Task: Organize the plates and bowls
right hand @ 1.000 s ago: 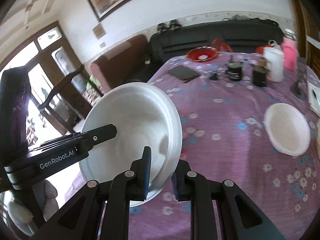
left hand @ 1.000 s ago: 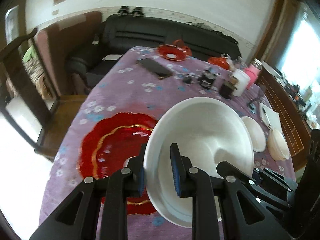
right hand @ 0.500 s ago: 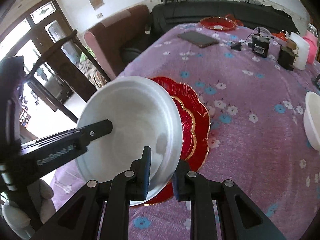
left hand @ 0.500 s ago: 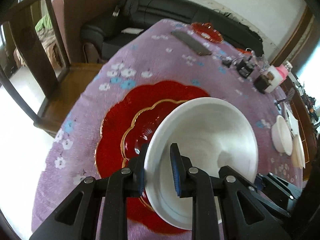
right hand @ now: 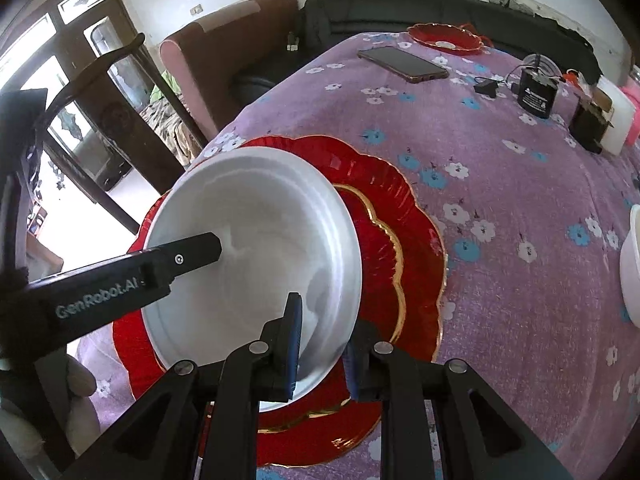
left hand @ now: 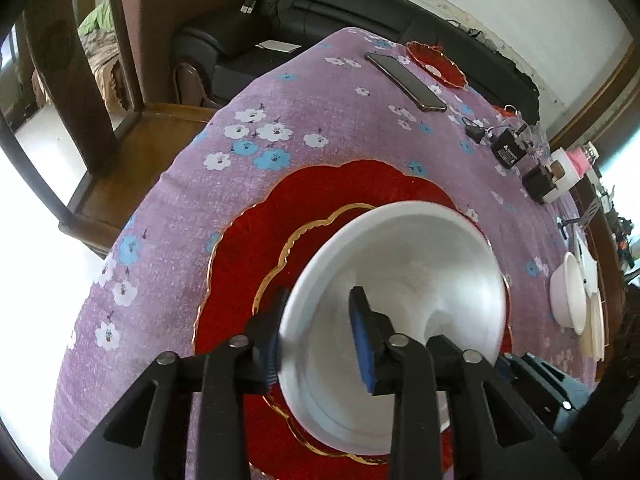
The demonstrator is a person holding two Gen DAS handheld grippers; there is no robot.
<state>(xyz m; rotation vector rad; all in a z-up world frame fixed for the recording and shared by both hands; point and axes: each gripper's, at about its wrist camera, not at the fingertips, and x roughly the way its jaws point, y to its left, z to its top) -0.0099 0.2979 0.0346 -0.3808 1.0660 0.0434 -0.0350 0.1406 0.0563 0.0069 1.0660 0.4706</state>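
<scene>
A large white bowl (left hand: 416, 280) (right hand: 256, 240) lies low over a big red scalloped plate (left hand: 320, 208) (right hand: 400, 216) with gold trim; whether they touch I cannot tell. My left gripper (left hand: 318, 336) straddles the bowl's near rim. Its jaws are opening, and the inner pad stands clear of the wall. From the other side my right gripper (right hand: 323, 344) is shut on the rim. One finger (right hand: 188, 252) of the left gripper reaches into the bowl in the right wrist view.
Smaller white bowls (left hand: 568, 296) (right hand: 632, 264) sit to the right on the purple flowered cloth (left hand: 304, 120). Farther back lie a phone (right hand: 400, 64), a small red dish (right hand: 444, 38) and black boxes (right hand: 536, 92). A wooden chair (left hand: 80, 80) stands past the left table edge.
Both grippers came down with the white bowl onto the red plate's middle. The left gripper's pads have spread apart from the rim; the right grip is unchanged.
</scene>
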